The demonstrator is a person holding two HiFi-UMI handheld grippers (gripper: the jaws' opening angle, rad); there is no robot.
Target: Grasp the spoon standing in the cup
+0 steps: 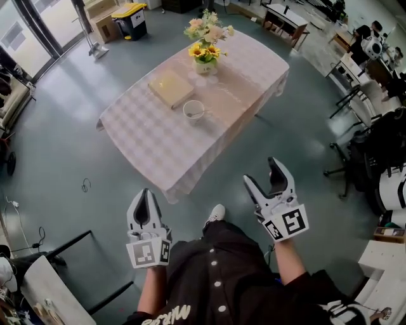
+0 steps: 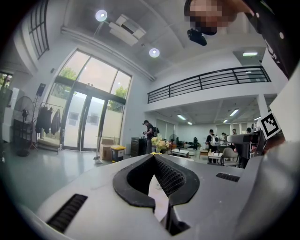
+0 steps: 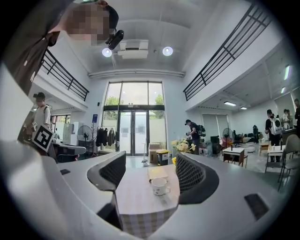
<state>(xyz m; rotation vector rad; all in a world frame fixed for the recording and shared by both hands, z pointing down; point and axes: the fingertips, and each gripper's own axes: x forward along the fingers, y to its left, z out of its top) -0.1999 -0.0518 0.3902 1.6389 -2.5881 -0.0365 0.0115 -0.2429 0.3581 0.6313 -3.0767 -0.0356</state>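
Note:
A white cup (image 1: 193,110) stands near the middle of a table (image 1: 146,139) covered with a pale checked cloth. I cannot make out a spoon in it at this distance. In the right gripper view the cup (image 3: 159,186) shows between the jaws, far ahead. Both grippers hang well short of the table's near edge, above the floor. My left gripper (image 1: 144,194) has its jaws closed together on nothing; its tips (image 2: 153,156) meet in its own view. My right gripper (image 1: 261,172) is open and empty, and it (image 3: 150,161) points at the table.
A flat tan book (image 1: 171,87) lies beside the cup, and a vase of flowers (image 1: 204,56) stands behind it. Office chairs (image 1: 361,120) crowd the right side. A yellow-lidded bin (image 1: 130,19) and boxes sit far left. The person's shoe (image 1: 217,214) is below the table's edge.

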